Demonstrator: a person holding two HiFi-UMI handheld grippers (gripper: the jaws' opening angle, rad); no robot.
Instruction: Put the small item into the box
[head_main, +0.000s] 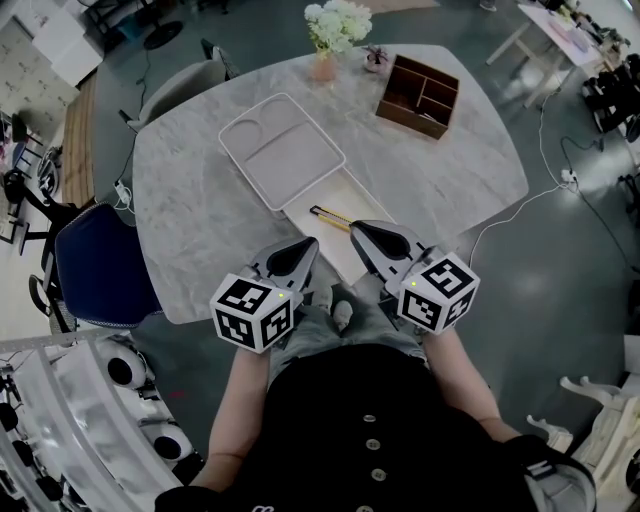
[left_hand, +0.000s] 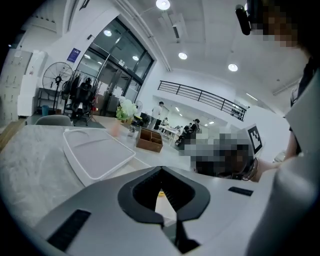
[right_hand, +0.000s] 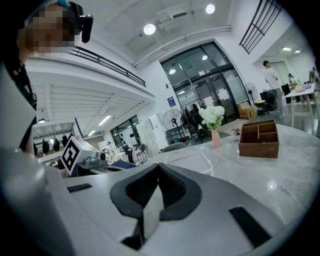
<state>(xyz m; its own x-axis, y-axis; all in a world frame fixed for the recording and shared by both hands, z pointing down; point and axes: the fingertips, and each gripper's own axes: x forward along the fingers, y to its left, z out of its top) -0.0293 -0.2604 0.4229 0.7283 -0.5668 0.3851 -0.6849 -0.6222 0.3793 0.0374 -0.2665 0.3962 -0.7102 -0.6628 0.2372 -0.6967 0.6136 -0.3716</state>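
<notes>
A small yellow-and-black item (head_main: 330, 217) lies on a flat white sheet (head_main: 345, 250) at the table's near edge. Both grippers hover just in front of it over the person's lap. My left gripper (head_main: 311, 244) is shut and holds nothing; its tips point at the sheet. A speck of the yellow item (left_hand: 161, 193) shows through the slit of my left gripper (left_hand: 167, 220). My right gripper (head_main: 357, 229) is shut and empty too, its tip close beside the item's right end. In the right gripper view my right gripper (right_hand: 145, 231) points across the table. A brown wooden box (head_main: 418, 95) with compartments stands at the far right.
A white divided tray (head_main: 281, 150) lies mid-table, overlapping the sheet. A vase of white flowers (head_main: 326, 45) and a small ornament (head_main: 375, 58) stand at the far edge. The marble table (head_main: 450, 170) has chairs (head_main: 95, 265) on its left. Cables run across the floor on the right.
</notes>
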